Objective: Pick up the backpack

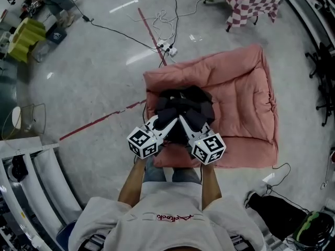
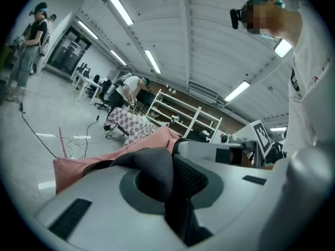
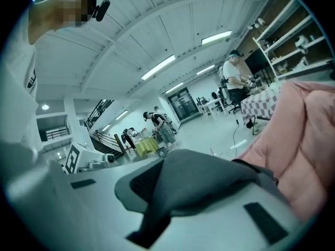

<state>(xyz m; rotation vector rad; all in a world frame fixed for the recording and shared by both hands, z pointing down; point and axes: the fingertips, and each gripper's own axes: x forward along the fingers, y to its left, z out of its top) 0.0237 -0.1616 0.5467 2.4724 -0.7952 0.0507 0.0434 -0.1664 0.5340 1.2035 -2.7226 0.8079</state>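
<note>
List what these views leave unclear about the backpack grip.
- Head view: backpack near edge, behind the left hand-held gripper and right hand-held gripper; whether it touches the pink quilt.
- Left gripper view: which backpack part its jaws clamp; they block the rest.
- Right gripper view: the same.

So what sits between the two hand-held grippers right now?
The black backpack, in the head view: the left hand-held gripper and right hand-held gripper each clamp its dark fabric, over the pink quilt.
</note>
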